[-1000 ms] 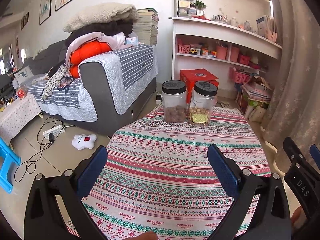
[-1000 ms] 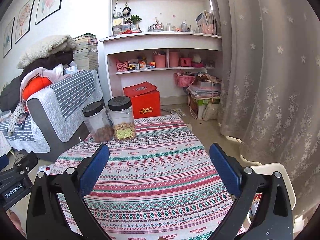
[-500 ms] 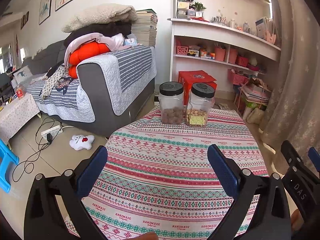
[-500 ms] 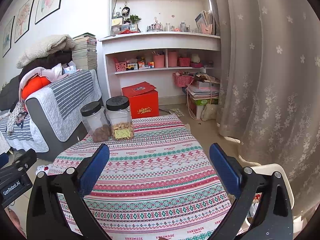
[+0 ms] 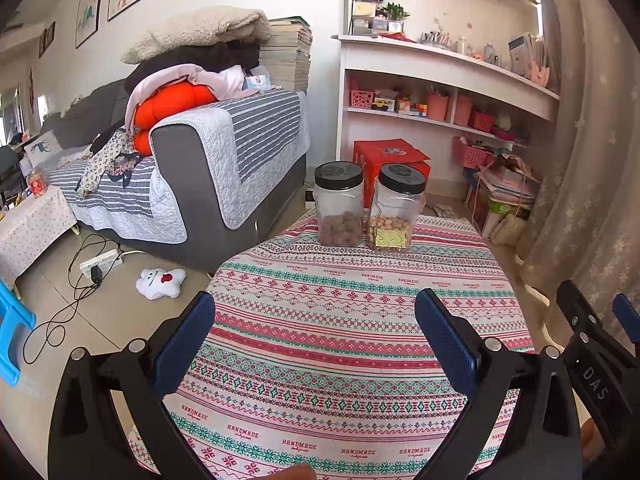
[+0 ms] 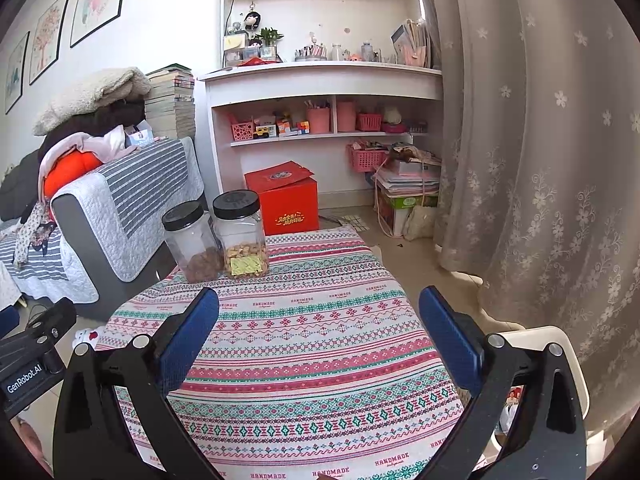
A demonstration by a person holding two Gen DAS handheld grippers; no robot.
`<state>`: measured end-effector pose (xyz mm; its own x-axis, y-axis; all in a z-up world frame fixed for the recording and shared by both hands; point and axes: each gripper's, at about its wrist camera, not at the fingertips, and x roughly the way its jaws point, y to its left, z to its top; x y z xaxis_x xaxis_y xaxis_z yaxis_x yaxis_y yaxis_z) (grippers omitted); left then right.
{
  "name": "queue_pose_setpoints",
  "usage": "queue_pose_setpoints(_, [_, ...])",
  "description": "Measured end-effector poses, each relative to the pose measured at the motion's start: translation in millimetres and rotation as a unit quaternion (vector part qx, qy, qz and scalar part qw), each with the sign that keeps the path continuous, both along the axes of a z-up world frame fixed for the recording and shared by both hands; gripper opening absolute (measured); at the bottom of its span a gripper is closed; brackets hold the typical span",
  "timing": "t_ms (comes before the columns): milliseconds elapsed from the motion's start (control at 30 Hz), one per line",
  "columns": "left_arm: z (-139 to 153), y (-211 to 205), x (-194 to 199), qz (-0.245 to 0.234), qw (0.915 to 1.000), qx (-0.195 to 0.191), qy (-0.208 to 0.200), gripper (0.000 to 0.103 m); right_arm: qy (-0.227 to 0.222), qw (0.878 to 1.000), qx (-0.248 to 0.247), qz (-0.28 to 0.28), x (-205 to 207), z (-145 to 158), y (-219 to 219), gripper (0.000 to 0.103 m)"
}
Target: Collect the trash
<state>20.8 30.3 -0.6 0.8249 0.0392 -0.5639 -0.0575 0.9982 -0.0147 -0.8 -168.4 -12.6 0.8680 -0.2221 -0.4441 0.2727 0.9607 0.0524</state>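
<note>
A: Since both claws hang spread and empty over the table (image 5: pixel 360 344), where's the trash?

B: None shows on the cloth. There's a white bin (image 6: pixel 560 344) at the right edge of the right view, nearest the right claw (image 6: pixel 319 340); the left claw (image 5: pixel 314 344) sits farther off

We read "HANDMADE" repeated along the near edge of the counter's tablecloth (image 5: pixel 340 320), "DAS" on the right claw (image 5: pixel 596 376), and "GenRobot.AI" on the left claw (image 6: pixel 28 368).
</note>
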Motion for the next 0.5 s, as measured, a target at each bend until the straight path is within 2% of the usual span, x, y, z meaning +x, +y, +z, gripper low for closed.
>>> queue_pose_setpoints(500, [-1.5,-0.7,-1.0,0.001,1.0,-0.003,0.001,0.097,0.002,1.0,0.002,0.0,0.4,-1.0,0.9,0.096])
